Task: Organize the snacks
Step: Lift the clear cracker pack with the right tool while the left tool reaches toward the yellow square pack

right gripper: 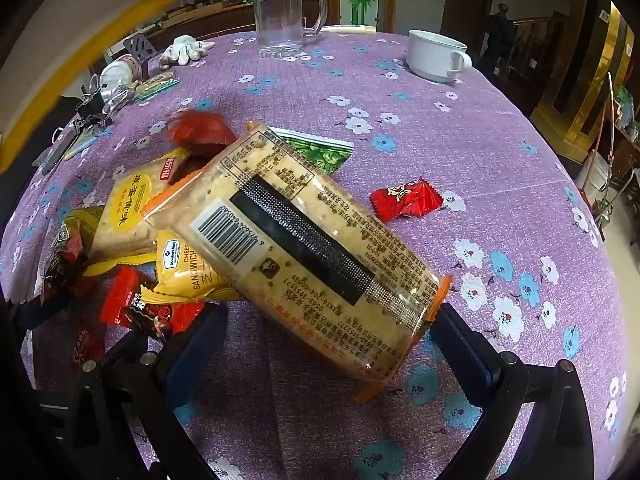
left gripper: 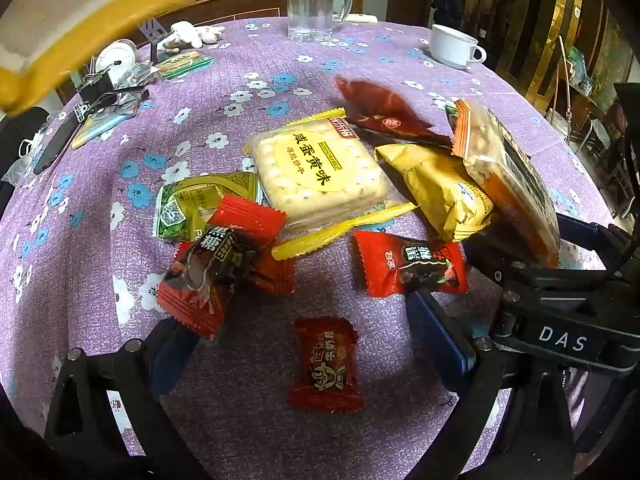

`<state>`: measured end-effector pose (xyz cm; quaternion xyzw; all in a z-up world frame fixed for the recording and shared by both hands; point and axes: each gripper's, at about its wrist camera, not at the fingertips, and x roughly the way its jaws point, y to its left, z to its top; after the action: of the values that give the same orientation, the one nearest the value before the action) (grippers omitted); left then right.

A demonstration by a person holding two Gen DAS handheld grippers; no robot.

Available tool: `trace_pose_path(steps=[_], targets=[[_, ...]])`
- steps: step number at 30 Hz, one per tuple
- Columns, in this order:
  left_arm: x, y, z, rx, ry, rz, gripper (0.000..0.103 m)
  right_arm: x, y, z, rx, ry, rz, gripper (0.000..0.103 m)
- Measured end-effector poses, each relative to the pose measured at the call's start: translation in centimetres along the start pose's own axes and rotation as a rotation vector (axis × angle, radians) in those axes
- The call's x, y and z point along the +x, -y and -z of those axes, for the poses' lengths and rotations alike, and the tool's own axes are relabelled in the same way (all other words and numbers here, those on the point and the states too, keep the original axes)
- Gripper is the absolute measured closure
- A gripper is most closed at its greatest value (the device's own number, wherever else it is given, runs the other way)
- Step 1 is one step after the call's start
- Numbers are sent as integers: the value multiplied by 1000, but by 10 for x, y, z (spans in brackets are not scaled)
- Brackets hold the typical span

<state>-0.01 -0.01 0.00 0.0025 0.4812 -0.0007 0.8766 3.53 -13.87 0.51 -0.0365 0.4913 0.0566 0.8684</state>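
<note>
Snacks heaped in a loose scatter on the purple flowered tablecloth. Nearest the right gripper: a long clear-wrapped rice-cracker bar with orange crimped ends, barcode side up, near end between the blue pads, far end propped on the yellow cheese-sandwich cracker packet and so tilted up away from the camera. Long axis running from lower right to upper left in the right wrist view, near end pointing back at the gripper. Jaws spread wide, pads standing off either side of the bar, nothing pinched.

Left gripper likewise spread wide and empty, hovering over a small red wrapped candy lying between its fingers, not gripped. Beyond it, a square yellow-edged salted-egg-yolk biscuit packet, a green and gold packet, a red and black brown-sugar candy and another such candy. Off alone to the right of the bar, a stray red candy.

Judged step in hand: taking the long bar. Best done by closing across the short width near the middle of the pack, not on the crimped tail, since a grip at the end would probably let the bar droop and swing. Gentle pressure only; crackers likely to crush. Lifting straight up before moving sideways should avoid dragging the yellow packet beneath. Glass mug and white cup well apart at the table's far side.
</note>
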Motion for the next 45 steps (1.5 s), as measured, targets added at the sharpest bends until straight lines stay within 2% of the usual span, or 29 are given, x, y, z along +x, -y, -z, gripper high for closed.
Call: trace_pose_path(steps=[40, 42, 45], targets=[[0, 0, 0, 1, -1, 0, 3, -2, 0, 0, 3, 1, 0, 0], [0, -2, 0, 0, -1, 0, 3, -3, 2, 0, -11, -5, -22, 0], [1, -1, 0, 0, -2, 1, 2, -11, 15, 0, -30, -28, -131, 4]])
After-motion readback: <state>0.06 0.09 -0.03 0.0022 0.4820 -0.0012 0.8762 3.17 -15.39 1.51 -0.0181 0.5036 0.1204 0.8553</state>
